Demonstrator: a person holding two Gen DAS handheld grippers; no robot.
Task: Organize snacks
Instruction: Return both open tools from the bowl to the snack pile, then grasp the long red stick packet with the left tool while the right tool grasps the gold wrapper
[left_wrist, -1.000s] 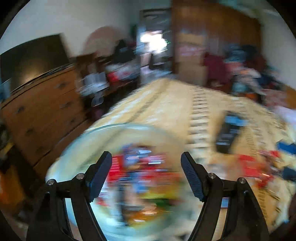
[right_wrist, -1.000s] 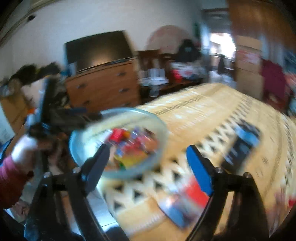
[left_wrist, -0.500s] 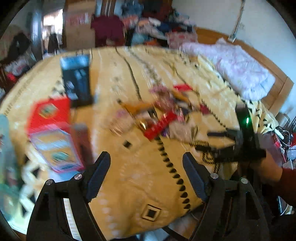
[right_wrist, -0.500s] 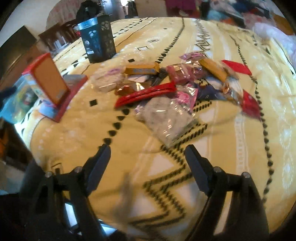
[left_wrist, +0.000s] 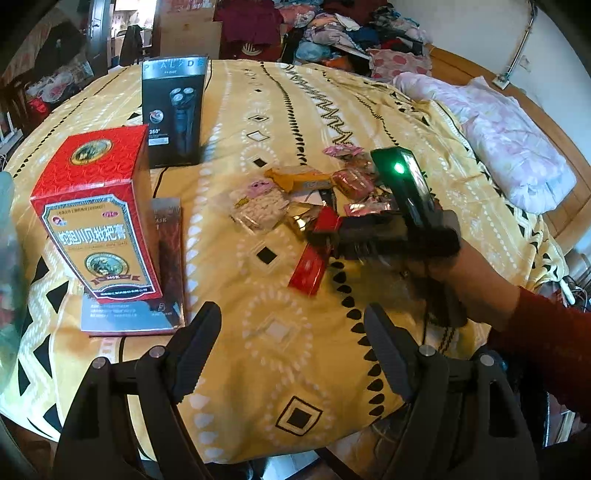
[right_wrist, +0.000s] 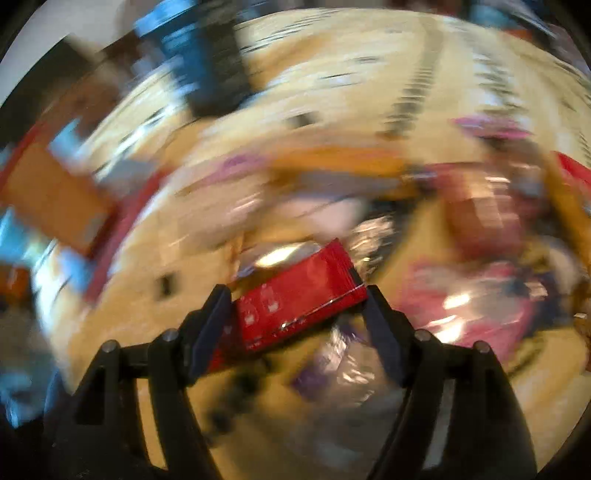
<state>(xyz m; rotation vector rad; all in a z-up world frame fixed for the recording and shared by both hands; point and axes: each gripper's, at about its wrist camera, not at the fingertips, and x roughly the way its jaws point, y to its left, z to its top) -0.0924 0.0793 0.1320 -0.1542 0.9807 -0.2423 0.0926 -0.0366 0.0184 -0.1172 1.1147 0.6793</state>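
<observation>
Right gripper (right_wrist: 297, 310) jaws apart, just been closing, straddling the red snack bar (right_wrist: 299, 299); bar's long axis runs 8-to-2 o'clock. Left gripper (left_wrist: 291, 354) jaws apart, empty, farther off.

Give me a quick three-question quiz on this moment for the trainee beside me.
1. True or false: the left gripper holds a snack.
2. What lies between the right gripper's fingers? A) red packet B) a spoon C) a banana
3. What does the red box stand on?
Key: 1 false; it is open and empty. 2 A; the jaws have just been closing with the packet between them, seemingly not yet clamped. 3 a flat grey pack on the bedspread.
</observation>
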